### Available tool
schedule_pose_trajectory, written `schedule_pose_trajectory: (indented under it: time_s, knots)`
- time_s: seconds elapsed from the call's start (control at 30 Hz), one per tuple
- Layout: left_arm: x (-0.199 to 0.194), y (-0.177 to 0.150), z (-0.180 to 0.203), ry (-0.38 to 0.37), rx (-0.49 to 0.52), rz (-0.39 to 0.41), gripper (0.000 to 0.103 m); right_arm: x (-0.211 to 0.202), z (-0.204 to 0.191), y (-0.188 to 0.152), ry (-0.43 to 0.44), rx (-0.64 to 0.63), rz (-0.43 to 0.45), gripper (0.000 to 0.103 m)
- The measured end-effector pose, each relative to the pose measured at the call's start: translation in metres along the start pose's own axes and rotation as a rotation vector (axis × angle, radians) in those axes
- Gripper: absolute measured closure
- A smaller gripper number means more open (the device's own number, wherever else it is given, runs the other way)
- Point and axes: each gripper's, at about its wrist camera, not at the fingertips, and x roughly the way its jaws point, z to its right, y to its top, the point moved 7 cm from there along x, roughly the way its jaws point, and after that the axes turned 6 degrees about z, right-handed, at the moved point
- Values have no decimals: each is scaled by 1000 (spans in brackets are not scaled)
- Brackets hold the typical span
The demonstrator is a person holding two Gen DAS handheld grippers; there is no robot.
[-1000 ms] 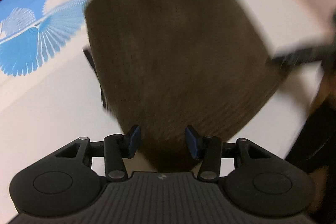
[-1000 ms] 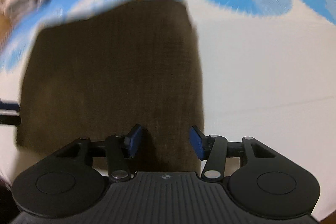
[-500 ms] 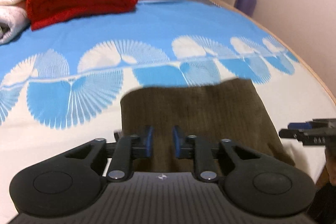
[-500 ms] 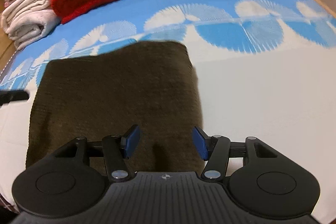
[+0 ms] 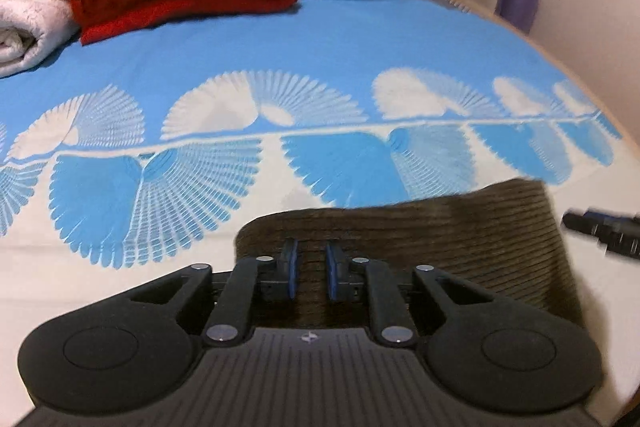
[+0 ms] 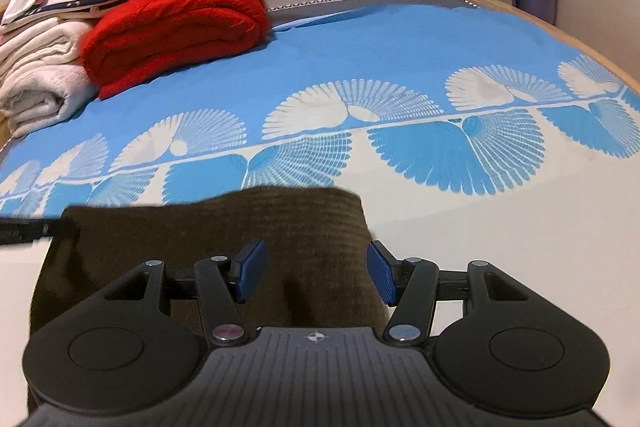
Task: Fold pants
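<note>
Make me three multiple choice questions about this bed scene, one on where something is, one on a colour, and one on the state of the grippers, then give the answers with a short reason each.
1. Where does the folded red blanket lie?
A. on the far left of the bed, beside the pale towels
B. on top of the pants
C. on the floor

2. What colour are the pants?
A. bright red
B. dark olive brown
C. white

3. How do the two grippers stand?
A. both wide open
B. left gripper narrow, right gripper wide
C. left wide, right narrow

Answers:
1 A, it sits at the far left next to the towels.
2 B, the ribbed cloth is dark olive brown.
3 B, the left pads stand close together with nothing pinched; the right pads stand far apart.
</note>
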Motion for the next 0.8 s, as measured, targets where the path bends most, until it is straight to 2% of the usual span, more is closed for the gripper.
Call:
schedule_pose_trajectory:
  time_s: [0.1,0.27,0.5,0.63,0.73,0.8]
  knots:
    - [13,-8,-9,14,0,-31,90,25,3,5,-28,7,-9,45]
    - [21,-13,-8,34,44,-27,90,60,6,6,-65,13,-53,45]
    - [15,-10,-10,12,25,-35,90,94,8,1,-91,34,-139,46]
    - [-20,1,-15,-31,-24,-18,83,79,10,8,-79,58,-124,46]
    - [-47,4,-16,-74,1,-1,83,51,1,21,-47,1,-53,46]
    - [-47,-7,-19,-75,36,-35,83,32,-8,24,-5,-46,-22,44]
